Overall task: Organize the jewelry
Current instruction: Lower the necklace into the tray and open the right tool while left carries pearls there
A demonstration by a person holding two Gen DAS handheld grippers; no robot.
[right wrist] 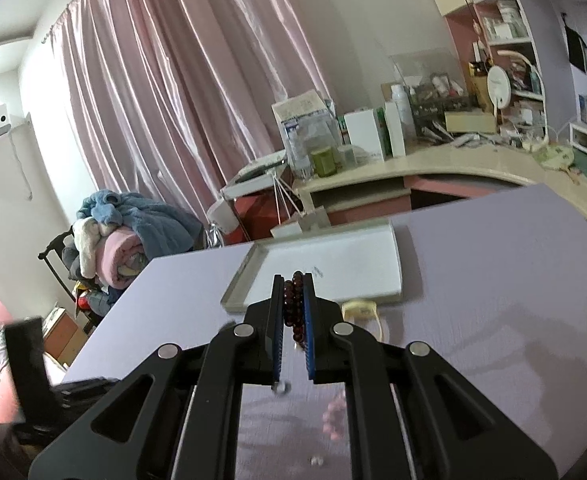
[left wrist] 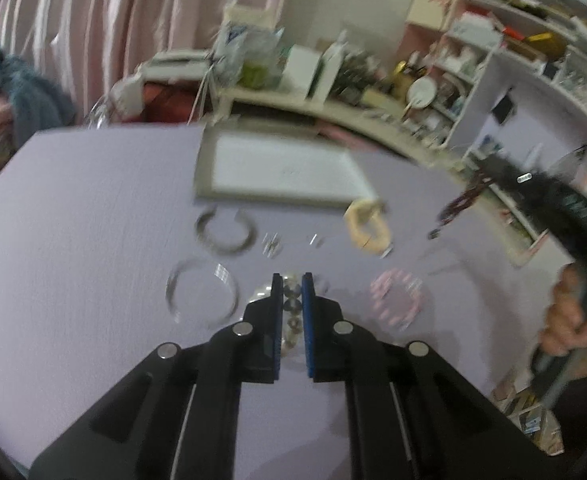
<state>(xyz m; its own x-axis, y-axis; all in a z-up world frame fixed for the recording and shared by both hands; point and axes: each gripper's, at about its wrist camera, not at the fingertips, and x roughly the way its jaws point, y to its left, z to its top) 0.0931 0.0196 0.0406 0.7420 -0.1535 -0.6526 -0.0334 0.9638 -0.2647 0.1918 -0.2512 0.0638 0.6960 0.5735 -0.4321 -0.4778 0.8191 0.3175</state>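
My left gripper is shut on a bracelet of large clear and dark beads, just above the lilac table. My right gripper is shut on a dark red bead bracelet and holds it above the table in front of the white tray. In the left wrist view that bracelet hangs from the right gripper at the right. On the table lie a dark bangle, a clear bangle, a cream bracelet, a pink bead bracelet and small earrings.
The white tray lies at the table's far side. A cluttered beige desk and shelves stand behind it. A chair piled with blankets is at the left, before pink curtains.
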